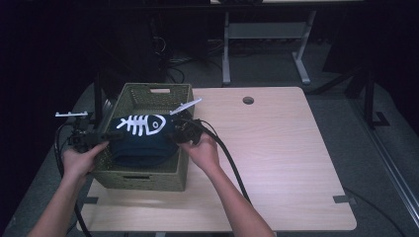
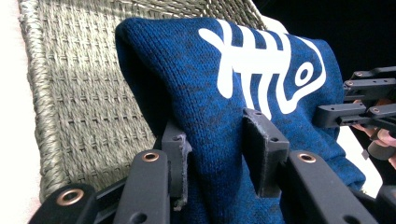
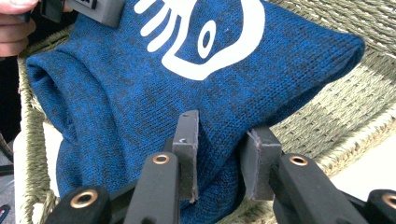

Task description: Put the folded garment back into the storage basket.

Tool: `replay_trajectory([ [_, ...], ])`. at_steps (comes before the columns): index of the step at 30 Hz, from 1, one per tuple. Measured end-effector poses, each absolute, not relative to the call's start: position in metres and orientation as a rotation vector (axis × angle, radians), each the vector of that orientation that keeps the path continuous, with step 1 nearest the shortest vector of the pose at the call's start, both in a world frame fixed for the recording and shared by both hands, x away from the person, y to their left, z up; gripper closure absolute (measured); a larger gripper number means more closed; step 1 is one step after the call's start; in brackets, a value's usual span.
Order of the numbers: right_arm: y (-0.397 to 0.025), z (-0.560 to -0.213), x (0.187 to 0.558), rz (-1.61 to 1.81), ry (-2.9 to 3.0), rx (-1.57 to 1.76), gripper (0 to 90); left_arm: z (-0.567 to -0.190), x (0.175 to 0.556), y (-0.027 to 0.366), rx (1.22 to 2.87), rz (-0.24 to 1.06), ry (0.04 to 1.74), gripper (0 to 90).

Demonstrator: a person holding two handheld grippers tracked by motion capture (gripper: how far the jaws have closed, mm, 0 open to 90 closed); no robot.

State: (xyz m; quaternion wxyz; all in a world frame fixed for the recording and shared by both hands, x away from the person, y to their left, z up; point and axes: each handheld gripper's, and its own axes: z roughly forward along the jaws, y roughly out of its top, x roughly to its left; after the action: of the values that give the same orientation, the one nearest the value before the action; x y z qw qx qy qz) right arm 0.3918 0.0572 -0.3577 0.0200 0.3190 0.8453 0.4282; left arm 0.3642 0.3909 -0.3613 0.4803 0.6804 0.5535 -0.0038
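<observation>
A folded dark blue knit garment [image 1: 143, 138] with a white fish-skeleton print sits over the top of a green woven basket [image 1: 148, 94]. My left gripper [image 1: 109, 136] pinches the garment's left edge, and in the left gripper view the blue knit [image 2: 205, 93] is bunched between its jaws [image 2: 219, 158]. My right gripper [image 1: 177, 133] holds the opposite edge; the right gripper view has the fabric [image 3: 154, 93] squeezed between its jaws [image 3: 219, 158]. Basket weave [image 2: 79, 107] shows behind the cloth.
The basket stands at the left of a light wooden table [image 1: 276, 148] with a round cable hole [image 1: 248, 100]. Cables trail from both grippers. A white desk frame [image 1: 267, 44] stands on the dark floor beyond the table.
</observation>
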Motion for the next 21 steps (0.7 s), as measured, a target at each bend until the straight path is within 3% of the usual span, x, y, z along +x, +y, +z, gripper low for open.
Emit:
replay_trajectory([
  [6, 0.057, -0.357, 0.39, 1.315, 2.62, 0.974, 69.3, -0.36, 0.365, 0.39, 1.639, -0.003, 1.353, 63.4],
  [9, 0.056, -0.355, 0.389, 1.299, 2.581, 0.979, 57.9, -0.359, 0.365, 0.393, 1.59, 0.017, 1.375, 58.1],
  [12, 0.053, -0.35, 0.389, 1.296, 2.528, 0.971, 53.4, -0.359, 0.366, 0.394, 1.582, 0.031, 1.387, 57.9],
  [21, 0.038, -0.339, 0.388, 1.316, 2.498, 0.978, 53.1, -0.349, 0.365, 0.394, 1.556, 0.052, 1.358, 57.5],
])
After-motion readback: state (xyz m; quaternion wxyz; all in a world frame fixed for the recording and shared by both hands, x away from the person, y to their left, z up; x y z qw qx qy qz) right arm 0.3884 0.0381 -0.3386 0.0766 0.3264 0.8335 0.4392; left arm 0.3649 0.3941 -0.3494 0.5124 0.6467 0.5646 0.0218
